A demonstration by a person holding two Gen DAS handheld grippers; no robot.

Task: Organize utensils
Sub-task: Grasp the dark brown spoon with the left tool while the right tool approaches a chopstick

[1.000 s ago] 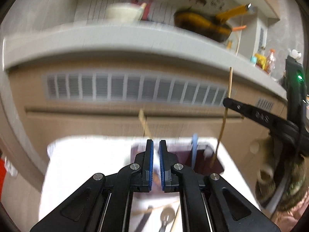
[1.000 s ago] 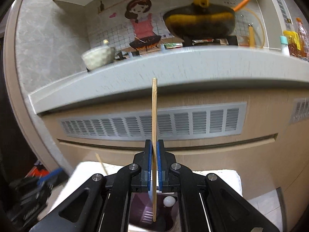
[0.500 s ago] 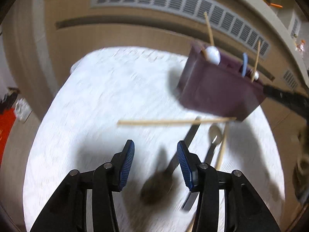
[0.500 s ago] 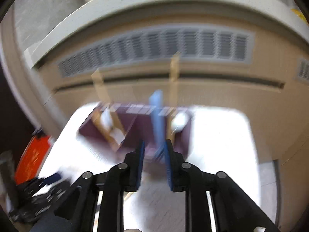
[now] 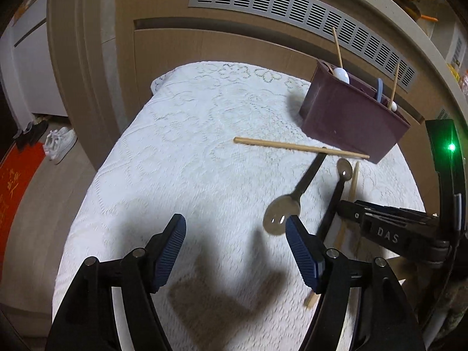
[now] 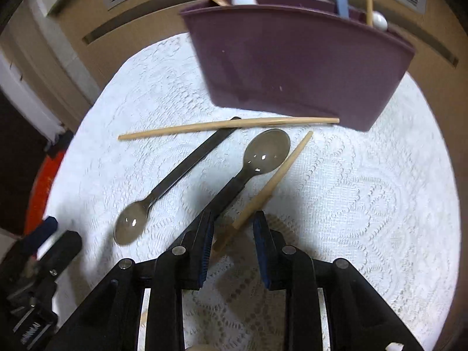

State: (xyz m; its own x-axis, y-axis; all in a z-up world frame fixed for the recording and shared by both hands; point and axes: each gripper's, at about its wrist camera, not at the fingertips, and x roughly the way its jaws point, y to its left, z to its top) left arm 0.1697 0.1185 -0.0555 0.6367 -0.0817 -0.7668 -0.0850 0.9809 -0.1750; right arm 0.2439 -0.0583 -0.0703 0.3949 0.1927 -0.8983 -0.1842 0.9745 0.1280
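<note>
A purple organizer [image 5: 351, 117] [image 6: 292, 64] stands at the far side of the white lace cloth [image 5: 190, 161]; chopsticks, white spoons and a blue utensil stick up out of it. In front of it lie a chopstick [image 5: 301, 147] [image 6: 228, 125] crosswise, two dark-handled spoons [image 5: 280, 213] [image 6: 267, 152] and a second chopstick [image 6: 272, 181]. My left gripper [image 5: 235, 234] hovers over bare cloth, its jaws opening with nothing between them; the nearer spoon's bowl is just by its right fingertip. My right gripper [image 6: 234, 222] is open a little, low over the cloth. The second chopstick's near end lies loose between its fingers.
Behind the table runs a beige cabinet with a vent grille [image 5: 292, 8]. The cloth's edge falls away on the left, where shoes [image 5: 60, 143] and a red mat [image 5: 14, 181] lie on the floor. My right gripper's body [image 5: 386, 231] crowds the right side of the left wrist view.
My right gripper was shut on a chopstick above the organizer; it has let go, opened and dropped to the table. My left gripper, shut before, has opened and come down over the cloth.
</note>
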